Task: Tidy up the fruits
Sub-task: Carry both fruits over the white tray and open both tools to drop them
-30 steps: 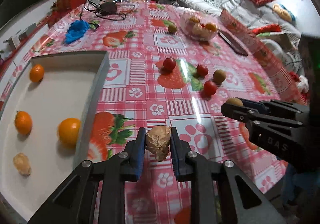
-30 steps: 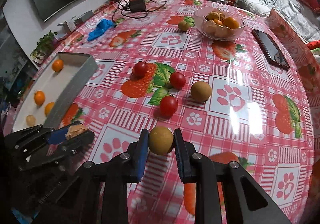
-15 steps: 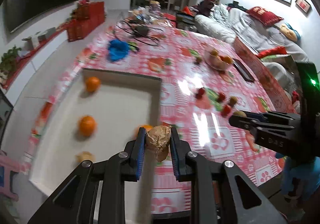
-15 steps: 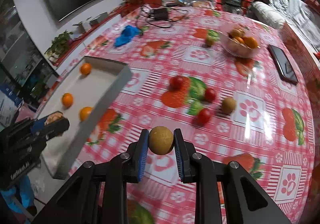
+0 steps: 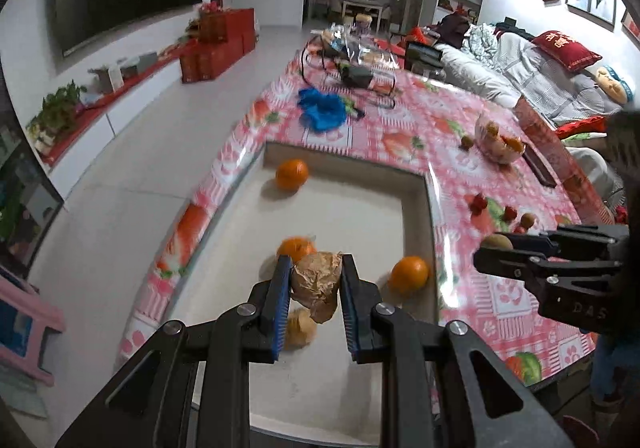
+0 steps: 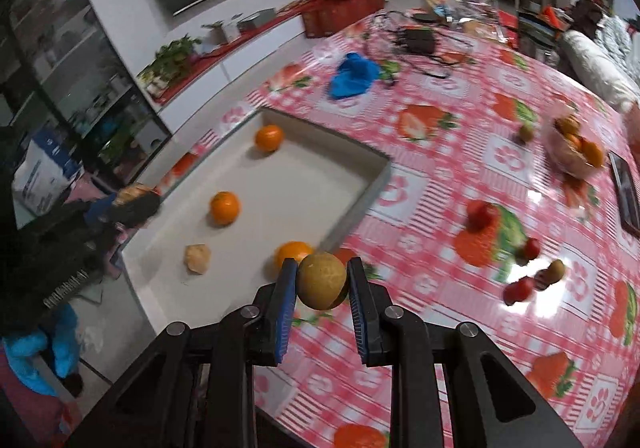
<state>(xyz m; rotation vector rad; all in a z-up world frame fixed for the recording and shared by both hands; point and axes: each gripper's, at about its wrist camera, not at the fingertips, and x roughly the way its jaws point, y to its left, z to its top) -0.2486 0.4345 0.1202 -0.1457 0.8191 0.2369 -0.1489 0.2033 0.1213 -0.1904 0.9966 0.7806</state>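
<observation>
1. Carrying is the step in hand: two fruits are held aloft, en route to the tray [image 5: 416, 184].
2. A brown, papery-skinned fruit [image 5: 318, 280] is clamped betw. the blue pads of the left gripper [image 5: 316, 284], above the tray's near half.
3. A round yellow-brown fruit [image 6: 322, 280] is clamped in the right gripper [image 6: 322, 282], approx. over the tray's right wall and the tablecloth [image 6: 440, 176] beside it.
4. Next move (est.): each gripper is to be lowered over bare tray floor, clear of fruit already there, and the jaws opened near the floor so that nothing rolls. The right gripper needs shifting further over the tray first.
5. Tray contents: three oranges [image 6: 225, 207] and one pale lumpy fruit [image 6: 197, 258], well apart.
6. Glass bowl [image 6: 576, 156], far side of table: several orange fruits.
7. Red tomatoes [image 6: 482, 214] and small brown fruits are left loose on the cloth.
</observation>
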